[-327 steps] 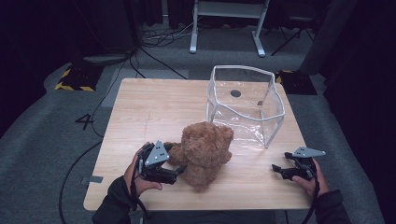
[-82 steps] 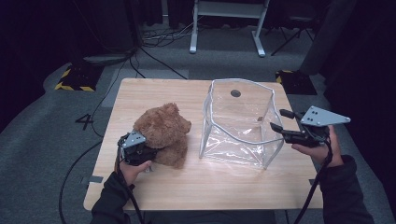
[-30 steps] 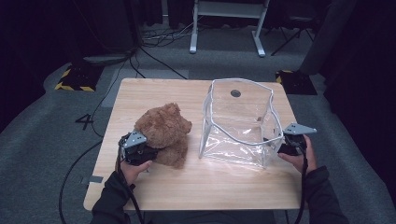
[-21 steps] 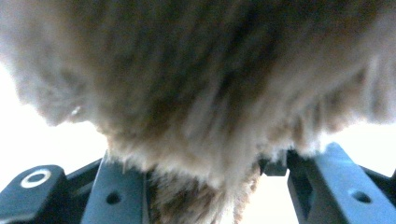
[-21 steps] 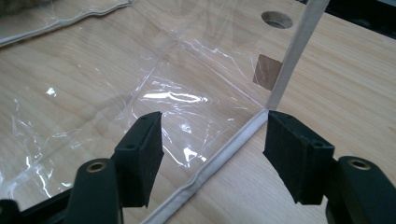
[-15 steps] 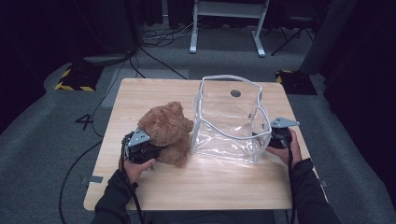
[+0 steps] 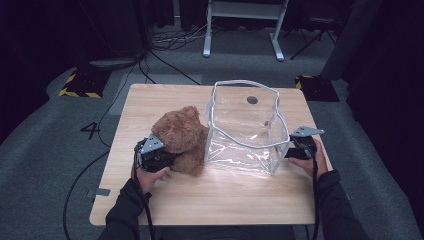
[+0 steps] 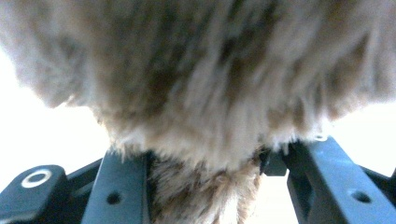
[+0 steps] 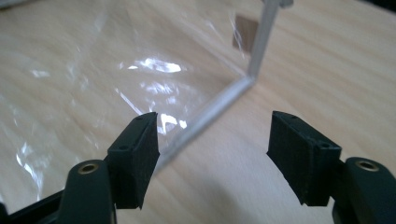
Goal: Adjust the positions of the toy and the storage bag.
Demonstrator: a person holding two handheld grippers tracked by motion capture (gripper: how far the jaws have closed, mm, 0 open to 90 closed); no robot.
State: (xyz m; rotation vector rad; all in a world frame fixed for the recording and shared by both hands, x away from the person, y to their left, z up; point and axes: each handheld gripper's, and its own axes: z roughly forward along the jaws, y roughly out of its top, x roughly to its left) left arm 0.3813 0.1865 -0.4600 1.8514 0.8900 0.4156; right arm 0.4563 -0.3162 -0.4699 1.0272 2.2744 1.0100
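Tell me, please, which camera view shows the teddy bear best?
The high view: the whole teddy bear sits on the table beside the clear bag. The left gripper view gives blurred brown fur between the jaws.

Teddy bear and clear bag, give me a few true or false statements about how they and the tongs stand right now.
1. The left tongs are shut on the bear. True.
2. The bear lies inside the bag. False: it sits on the table beside the bag.
3. The right tongs are open at the bag's bottom edge. True.
4. The bag lies flat and folded. False: it stands open at the top.
5. The bear is white. False: it is brown.
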